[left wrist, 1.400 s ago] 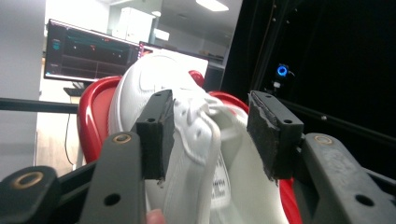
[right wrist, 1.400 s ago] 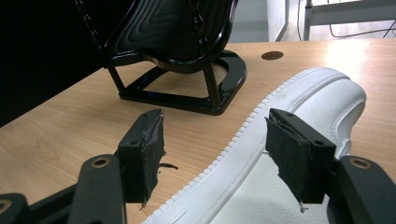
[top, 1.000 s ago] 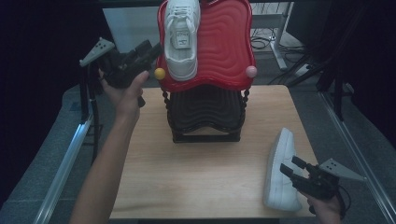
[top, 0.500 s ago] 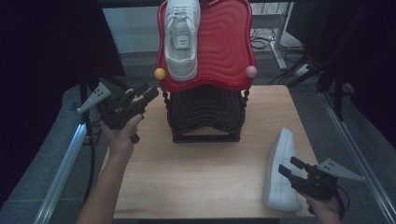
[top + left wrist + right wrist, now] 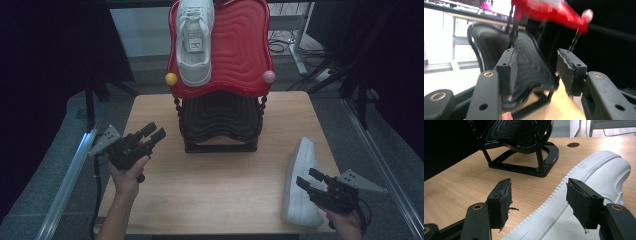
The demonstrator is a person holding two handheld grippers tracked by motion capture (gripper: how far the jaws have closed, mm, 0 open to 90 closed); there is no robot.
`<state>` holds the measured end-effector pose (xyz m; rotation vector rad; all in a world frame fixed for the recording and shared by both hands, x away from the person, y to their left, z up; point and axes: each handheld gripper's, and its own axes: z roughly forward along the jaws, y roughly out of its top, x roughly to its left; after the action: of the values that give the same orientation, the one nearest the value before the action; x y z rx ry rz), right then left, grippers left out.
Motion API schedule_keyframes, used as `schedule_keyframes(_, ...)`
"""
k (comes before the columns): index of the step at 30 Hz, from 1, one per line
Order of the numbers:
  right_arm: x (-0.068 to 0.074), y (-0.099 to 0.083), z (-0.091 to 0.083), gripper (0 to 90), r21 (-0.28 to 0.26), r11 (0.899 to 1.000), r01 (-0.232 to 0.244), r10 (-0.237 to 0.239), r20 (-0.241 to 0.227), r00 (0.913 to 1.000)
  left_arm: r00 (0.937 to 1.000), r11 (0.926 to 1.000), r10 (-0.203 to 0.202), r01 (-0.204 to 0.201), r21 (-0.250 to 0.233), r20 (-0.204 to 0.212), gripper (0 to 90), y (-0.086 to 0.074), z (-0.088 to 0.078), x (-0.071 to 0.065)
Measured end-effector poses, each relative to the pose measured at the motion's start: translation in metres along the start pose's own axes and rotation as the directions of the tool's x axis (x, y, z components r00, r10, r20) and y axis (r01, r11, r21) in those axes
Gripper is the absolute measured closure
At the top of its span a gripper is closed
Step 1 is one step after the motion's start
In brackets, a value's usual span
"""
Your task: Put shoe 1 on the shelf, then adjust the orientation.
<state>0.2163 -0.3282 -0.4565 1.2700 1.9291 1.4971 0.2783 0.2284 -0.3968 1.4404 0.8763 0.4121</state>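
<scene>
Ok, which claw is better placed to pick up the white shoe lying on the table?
Right. The right claw is open beside the shoe on the table, while the left claw is across the table near the rack.

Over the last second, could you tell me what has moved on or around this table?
The left gripper drew back from beside the red tray near the yellow ball, coming down toward the person to hover over the table's left side, jaws open and empty. The right gripper stayed open beside the shoe on the table. The shoe on the tray and the rack kept their places.
</scene>
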Motion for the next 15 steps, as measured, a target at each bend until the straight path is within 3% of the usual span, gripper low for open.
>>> schedule_keyframes(5,-0.003,0.001,-0.006,40.1,-0.009,1.0,0.001,-0.001,0.013,0.9999,0.9994,0.998,-0.028,0.027,0.058,0.018,51.0,-0.026,-0.001,0.005)
schedule_keyframes(15,-0.003,-0.001,-0.013,64.7,0.017,0.998,0.064,-0.065,0.015,0.9978,0.9988,0.9937,-0.047,0.046,0.103,0.01,48.2,-0.048,-0.005,0.013)
